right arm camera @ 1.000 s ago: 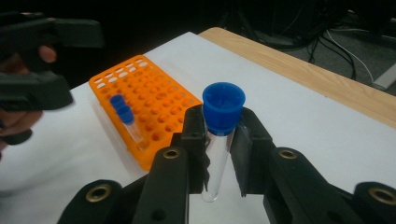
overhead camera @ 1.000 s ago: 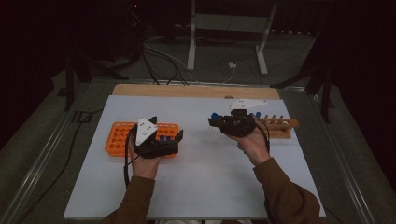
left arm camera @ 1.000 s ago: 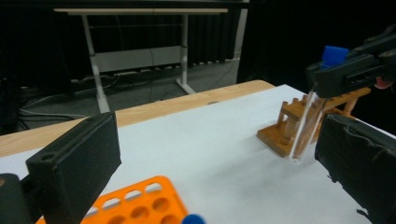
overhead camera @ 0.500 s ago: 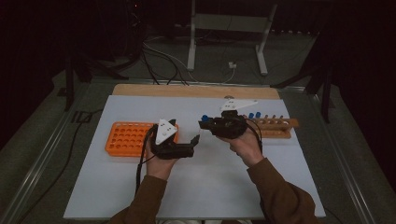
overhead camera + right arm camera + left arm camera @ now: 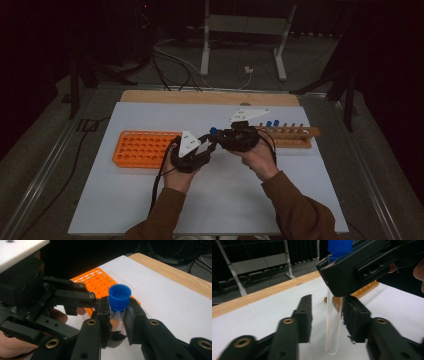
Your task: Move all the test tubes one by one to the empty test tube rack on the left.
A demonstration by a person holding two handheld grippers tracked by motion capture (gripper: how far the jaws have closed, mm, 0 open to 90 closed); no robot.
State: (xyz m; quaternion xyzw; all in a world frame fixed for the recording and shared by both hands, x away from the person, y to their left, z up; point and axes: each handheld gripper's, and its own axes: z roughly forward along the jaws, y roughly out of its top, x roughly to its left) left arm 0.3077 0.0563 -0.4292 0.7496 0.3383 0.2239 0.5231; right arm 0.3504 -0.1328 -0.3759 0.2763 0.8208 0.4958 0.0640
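Note:
A clear test tube with a blue cap hangs upright over the white mat, between the two racks. My right gripper is shut on the tube just below the cap, and in the high view it points left. My left gripper reaches in from the left with the tube's lower body between its jaws. Those jaws have just been closing. One pad sits against the glass, while the other pad still stands a gap away.
An orange rack with several empty holes lies at the left of the white mat. A wooden rack at the right holds blue-capped tubes. A wooden strip borders the mat's far edge.
My left gripper has moved right from the orange rack to the tube, and its jaws have narrowed around it. The right gripper shifted slightly left, still holding the tube.

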